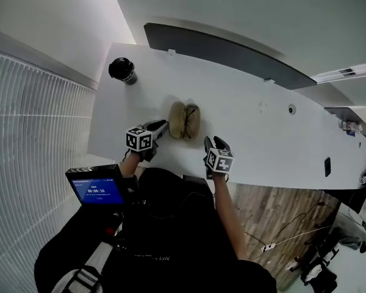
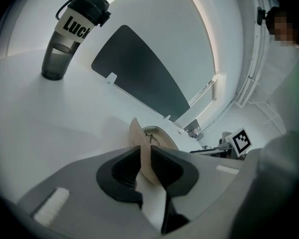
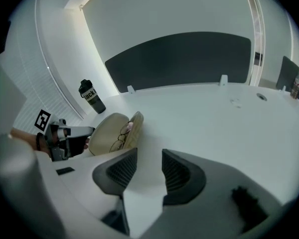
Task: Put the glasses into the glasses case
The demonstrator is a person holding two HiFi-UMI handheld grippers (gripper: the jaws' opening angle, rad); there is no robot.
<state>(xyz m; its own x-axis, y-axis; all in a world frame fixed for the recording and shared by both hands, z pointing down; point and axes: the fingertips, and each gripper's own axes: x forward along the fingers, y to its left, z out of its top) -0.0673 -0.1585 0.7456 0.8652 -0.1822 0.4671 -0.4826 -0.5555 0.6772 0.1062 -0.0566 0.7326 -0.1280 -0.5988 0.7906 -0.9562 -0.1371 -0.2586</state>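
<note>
Glasses (image 1: 192, 113) are down inside the open glasses case (image 1: 179, 121), thin dark frames nestled between its two tan shells, out on the white table (image 1: 256, 124) just ahead of the person. In the right gripper view the lenses (image 3: 120, 135) show as fine wire rims leaning against the far shell, with the rounder shell on the near side.

Left gripper (image 1: 161, 127) is right on it. Its own view has the ribbed pads clamped onto the thin beige edge of one shell (image 2: 139, 151), with the rest of the case and the frames just beyond. Right gripper (image 1: 210, 141) is free, jaws spread with nothing but bare tabletop between them (image 3: 149, 166), pointing down at the table just beside the case.

Here's the geometry that counts: the case's long axis runs away from the person. It sits at the tip of the left tool and up and to the left of the right one. So the left hand is the nearer, already in contact; the right stands close but apart.

It looks like only the closing remains: folding the gripped shell over the frames without catching a temple arm. Off at the far left corner stands a dark shaker bottle (image 1: 123, 71), well out of play.
</note>
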